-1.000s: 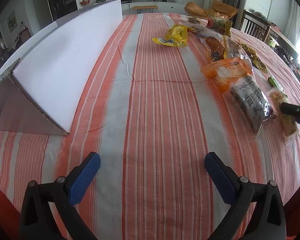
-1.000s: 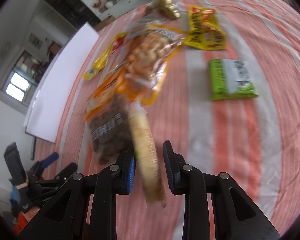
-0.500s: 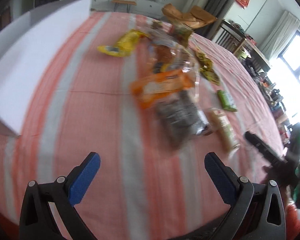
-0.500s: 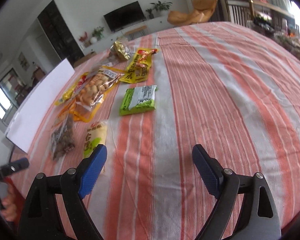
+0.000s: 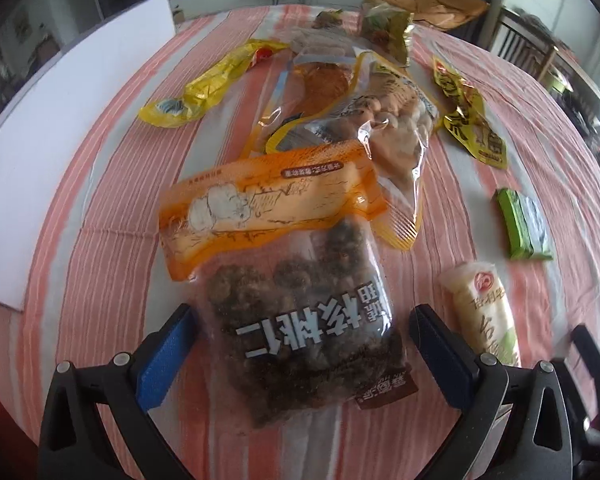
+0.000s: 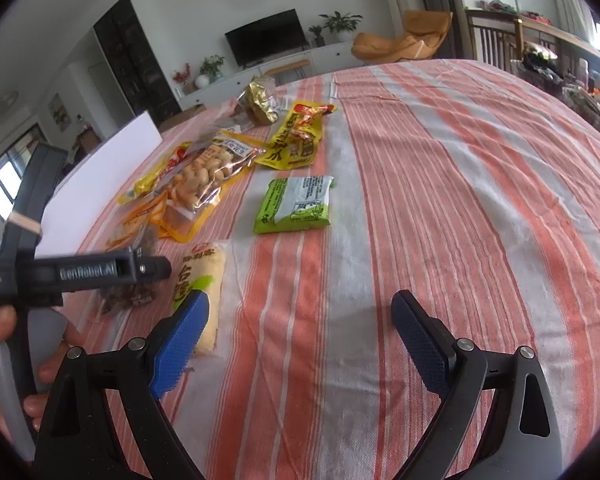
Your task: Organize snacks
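Observation:
My left gripper (image 5: 300, 354) is open, its jaws on either side of a clear bag of dark walnut snacks with an orange top (image 5: 296, 292), not closed on it. A cream snack pack (image 5: 484, 312) lies just right of it; the same pack (image 6: 200, 280) lies by my right gripper's left finger. My right gripper (image 6: 300, 332) is open and empty above bare cloth. A green packet (image 6: 296, 204) and yellow packets (image 6: 300, 136) lie further back. The left gripper's body (image 6: 72, 272) shows in the right wrist view.
A white cardboard box (image 5: 72, 112) stands along the table's left side. More bags are piled behind the walnut bag: a clear peanut bag (image 5: 388, 120), a yellow packet (image 5: 216, 80), a gold-green bag (image 5: 388, 28). The striped tablecloth (image 6: 460, 184) stretches to the right.
My right gripper has let go of the cream pack, opened wide and pulled back to the right. My left gripper has swung right from the box and come down around the walnut bag.

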Available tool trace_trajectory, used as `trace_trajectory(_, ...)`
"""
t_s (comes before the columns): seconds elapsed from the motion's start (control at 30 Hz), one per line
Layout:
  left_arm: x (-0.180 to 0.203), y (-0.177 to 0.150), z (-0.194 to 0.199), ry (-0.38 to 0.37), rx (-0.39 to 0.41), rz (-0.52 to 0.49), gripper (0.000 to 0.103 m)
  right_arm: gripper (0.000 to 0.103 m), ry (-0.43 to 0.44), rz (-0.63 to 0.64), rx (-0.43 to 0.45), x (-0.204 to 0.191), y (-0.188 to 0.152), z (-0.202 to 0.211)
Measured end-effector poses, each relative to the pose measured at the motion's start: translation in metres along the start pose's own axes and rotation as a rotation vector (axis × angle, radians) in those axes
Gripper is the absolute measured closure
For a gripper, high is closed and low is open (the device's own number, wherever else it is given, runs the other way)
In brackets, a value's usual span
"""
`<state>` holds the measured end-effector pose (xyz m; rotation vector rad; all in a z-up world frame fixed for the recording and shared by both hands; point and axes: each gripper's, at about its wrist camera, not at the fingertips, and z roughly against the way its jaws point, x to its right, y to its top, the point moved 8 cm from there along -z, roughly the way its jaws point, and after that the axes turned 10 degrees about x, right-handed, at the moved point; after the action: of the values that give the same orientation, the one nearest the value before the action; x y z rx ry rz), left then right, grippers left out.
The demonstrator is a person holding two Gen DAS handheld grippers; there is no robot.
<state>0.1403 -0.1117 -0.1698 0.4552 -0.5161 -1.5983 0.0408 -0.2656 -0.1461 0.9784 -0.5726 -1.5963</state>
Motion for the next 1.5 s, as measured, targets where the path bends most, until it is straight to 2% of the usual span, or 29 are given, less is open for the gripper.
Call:
trace_trajectory(0.2,-0.005,-0.005,0.002,-0.037,0.020,-0.054,0.000,0.008,-0.042,0.048,-0.011,-0.004,-0.001,-0.004)
trace_trajectory(0.5,-0.007,-0.011,0.012,-0.111,0.021,-0.157,0.000,0.009,-0.033,0.021,0.002,-0.002,-0.001,-0.002)
trace_trajectory(0.7,-0.008,-0.012,0.013,-0.115,0.008,-0.185,0.000,0.009,-0.031,0.019,0.004,-0.003,-0.001,-0.001)
trace_trajectory(0.97,-0.029,-0.010,0.009,-0.107,-0.021,-0.161,0.000,0.009,-0.024,0.009,0.008,-0.001,-0.001,0.000)
trace_trajectory(1.2,-0.029,-0.010,0.009,-0.145,0.021,-0.209,0.000,0.009,-0.021,0.006,0.006,-0.001,-0.001,0.000)
trace_trajectory(1.33,-0.037,-0.012,0.011,-0.195,-0.001,-0.269,0.000,0.009,0.012,-0.067,-0.006,0.005,0.000,0.005)
trace_trajectory(1.5,-0.049,-0.011,0.015,-0.230,0.020,-0.229,0.000,0.009,0.061,-0.166,-0.008,0.015,0.001,0.013)
